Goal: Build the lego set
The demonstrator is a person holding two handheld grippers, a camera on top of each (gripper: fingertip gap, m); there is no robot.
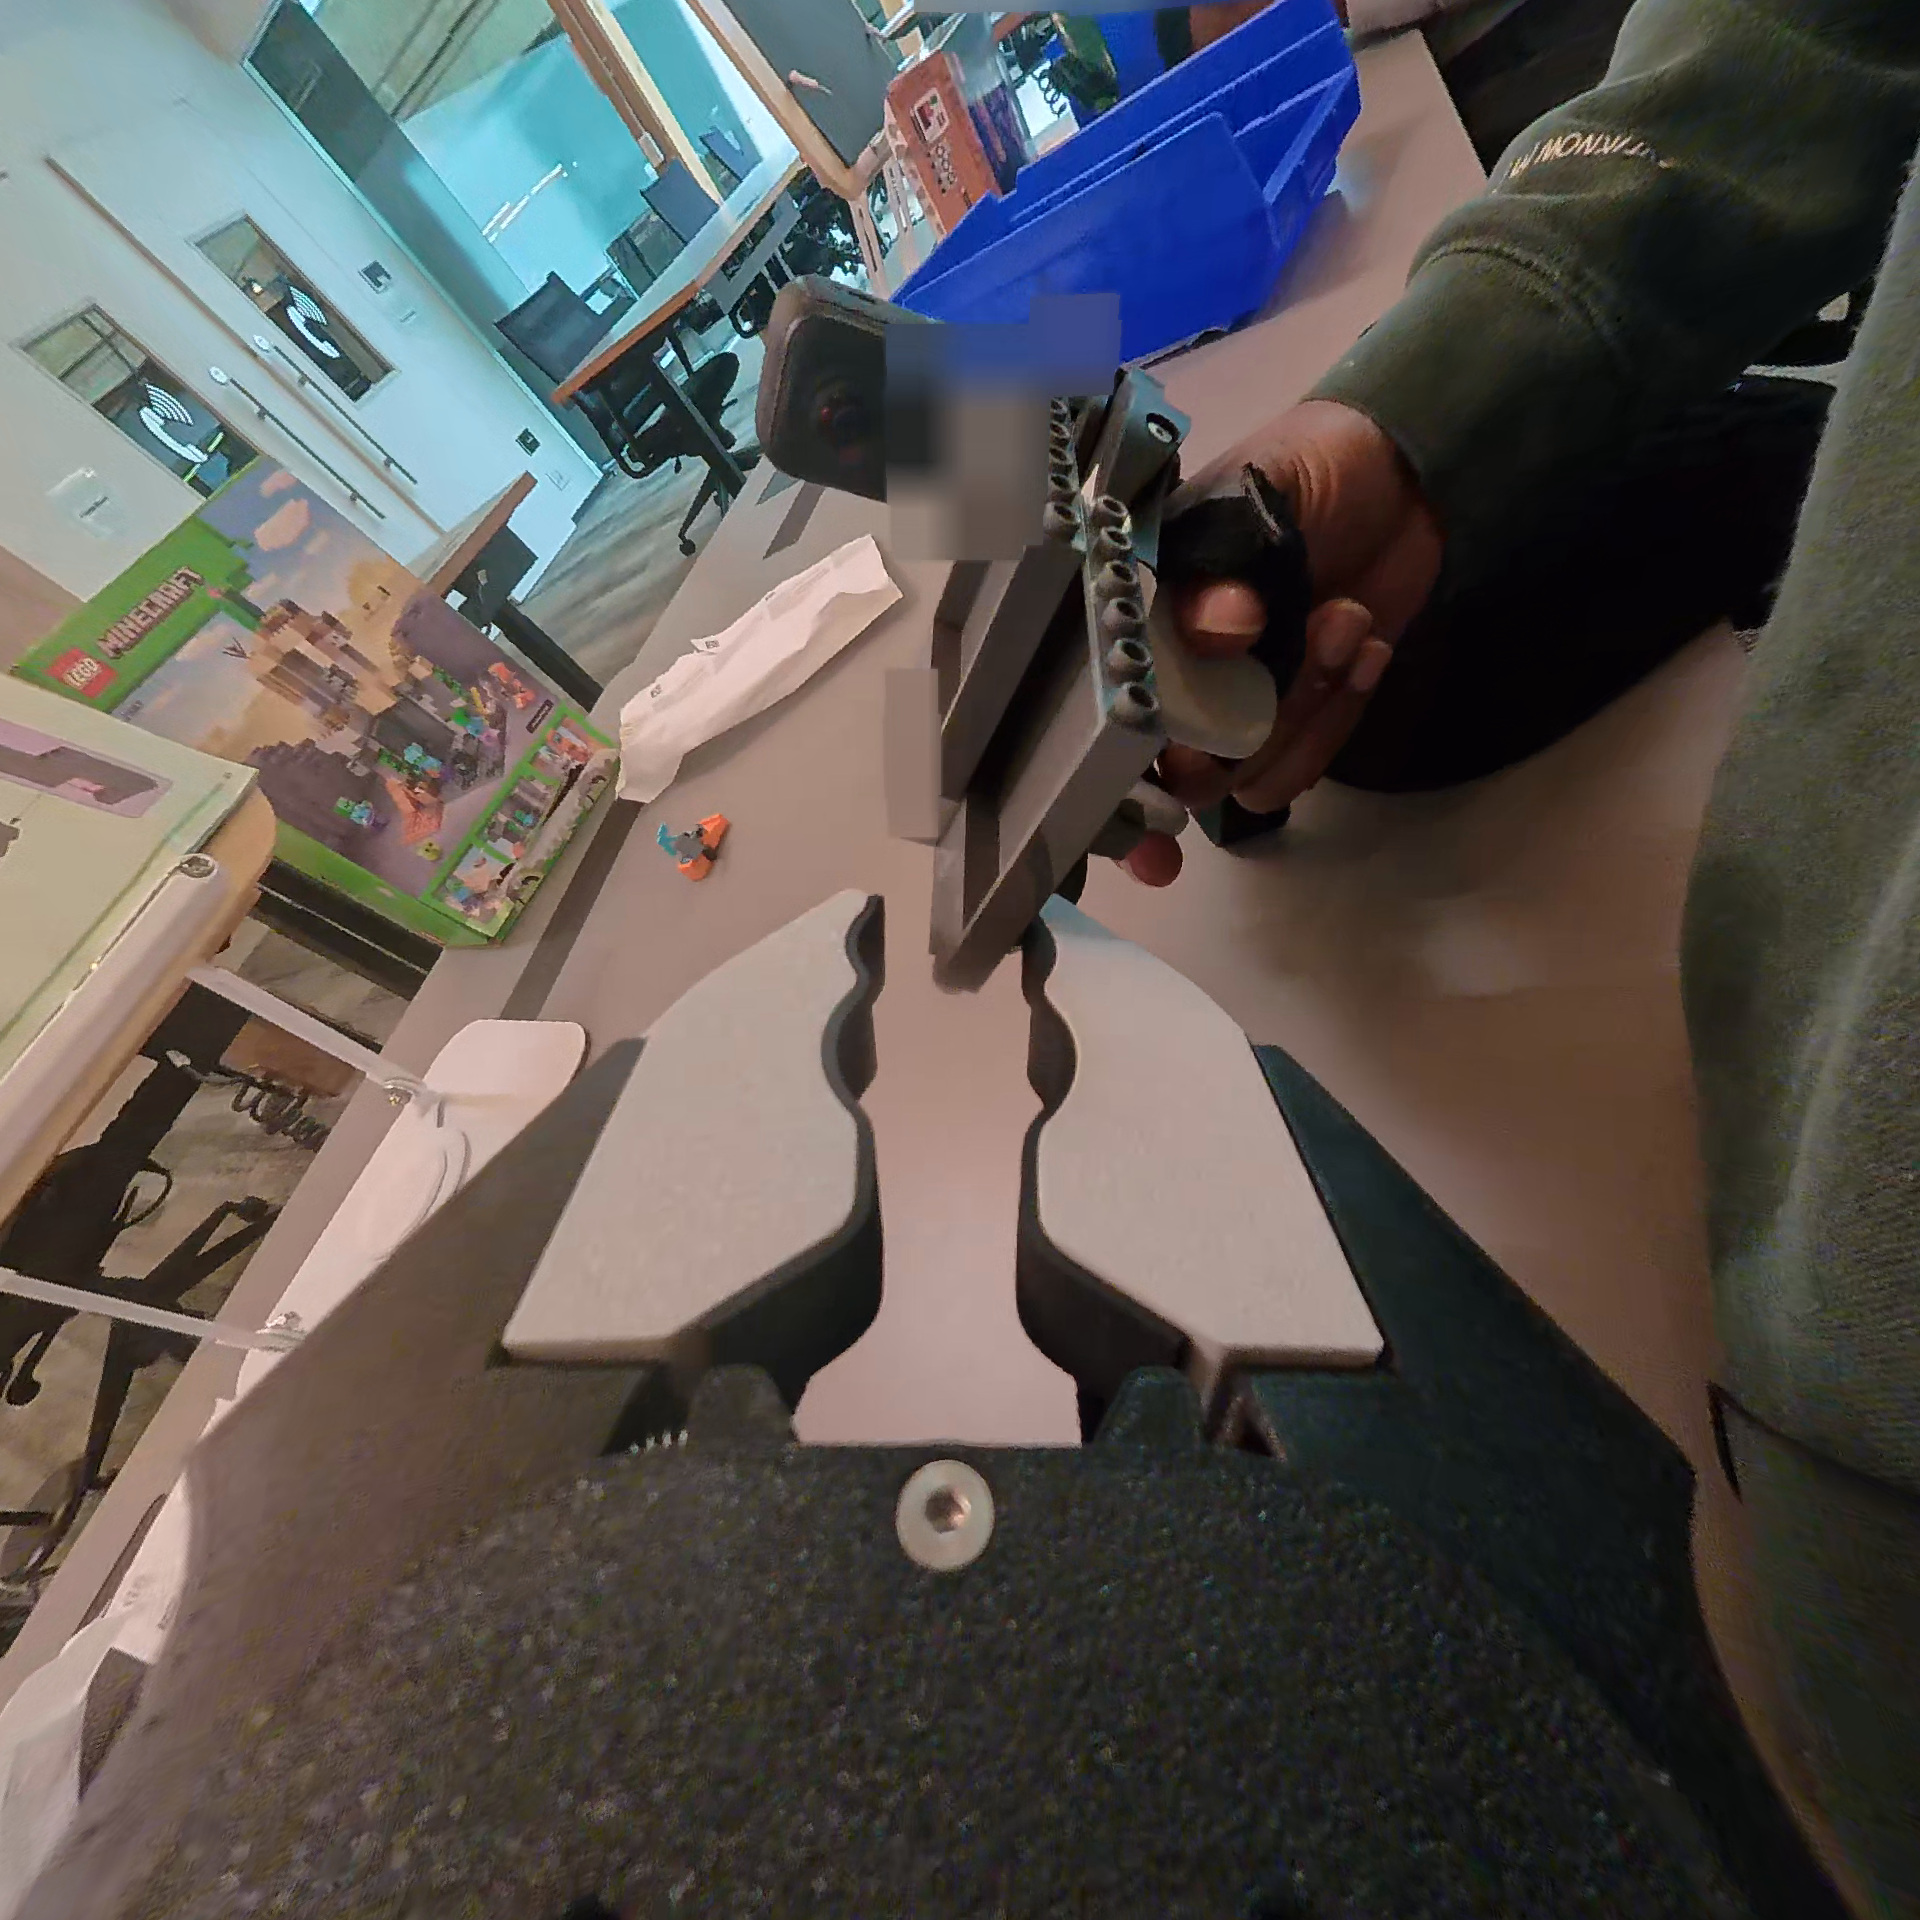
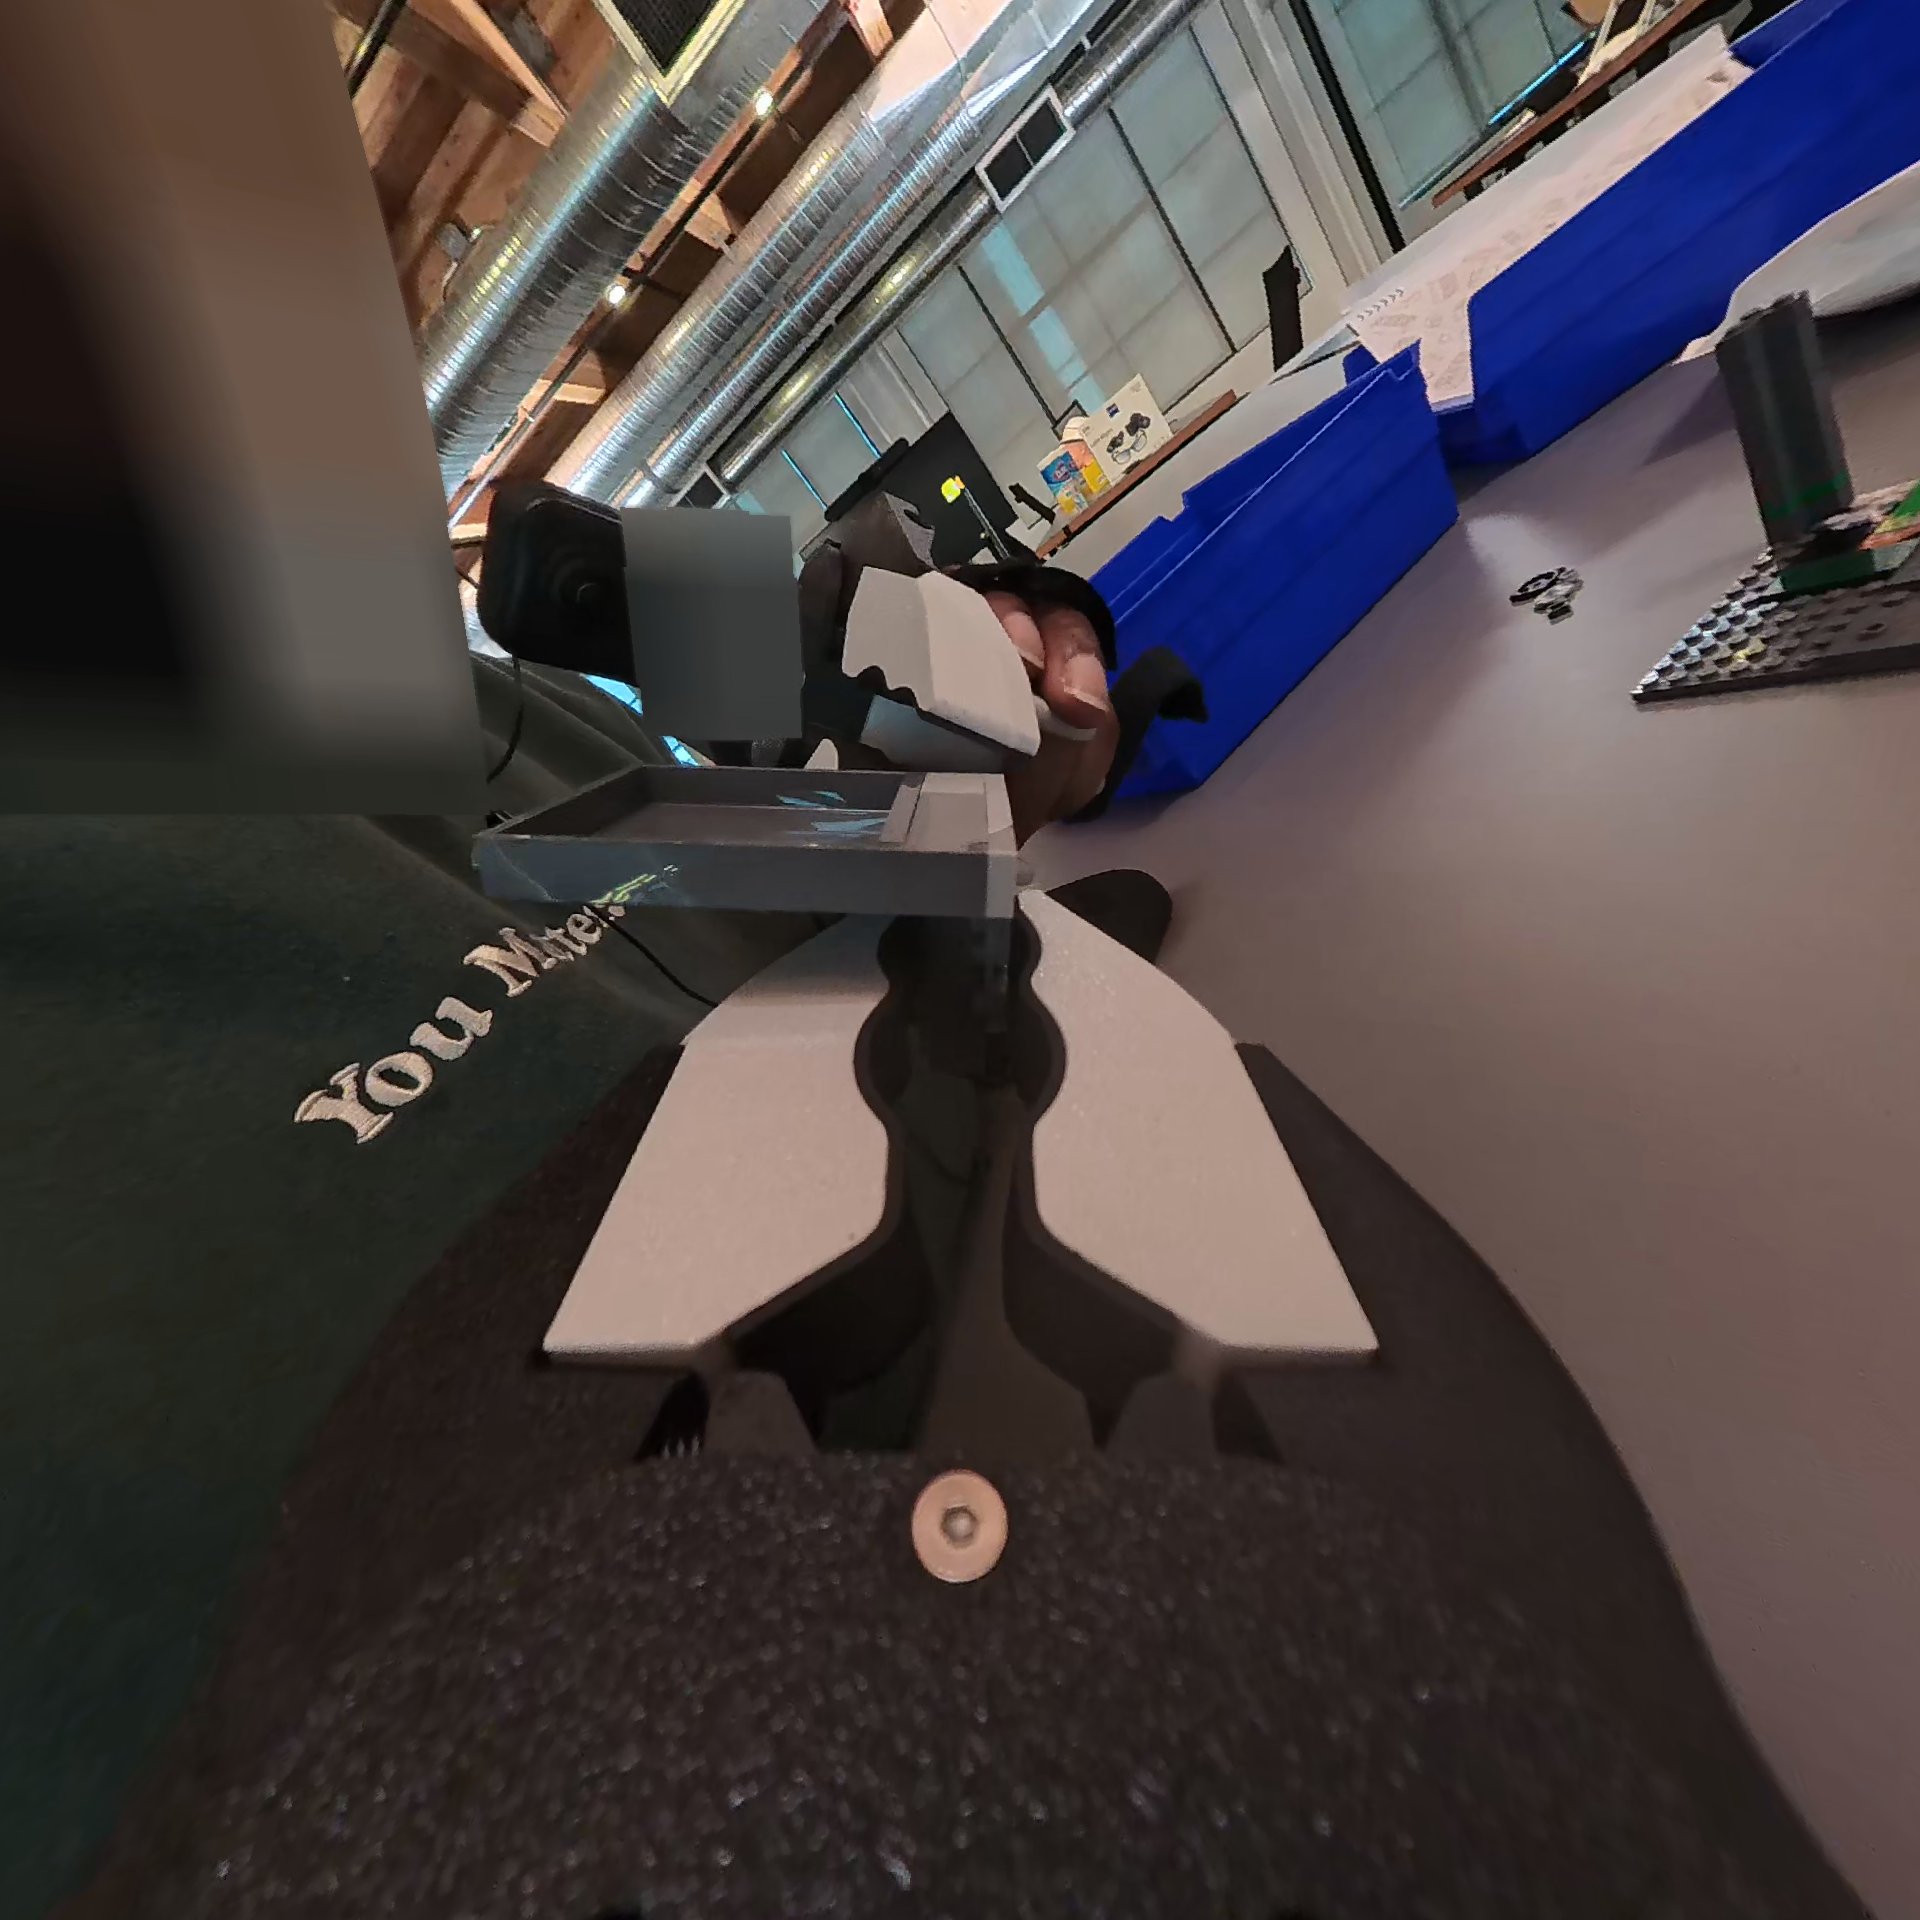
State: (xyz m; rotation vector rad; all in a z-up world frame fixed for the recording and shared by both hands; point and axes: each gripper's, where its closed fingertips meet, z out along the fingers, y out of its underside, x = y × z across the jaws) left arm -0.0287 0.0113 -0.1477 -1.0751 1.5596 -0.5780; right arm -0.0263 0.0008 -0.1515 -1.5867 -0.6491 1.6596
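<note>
Your right gripper (image 2: 951, 940) is clamped on one end of the grey lego piece (image 2: 727, 847), holding it up above the counter (image 2: 1455, 987). Your left gripper (image 1: 951, 966) sits parted, its tips just beside that piece. The studded baseplate (image 2: 1766, 634) lies well apart.

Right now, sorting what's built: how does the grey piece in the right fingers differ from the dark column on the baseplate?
The grey piece is held off the table, lying flat; the dark column stands upright on the baseplate. The piece is lighter grey. Both are lego.
</note>
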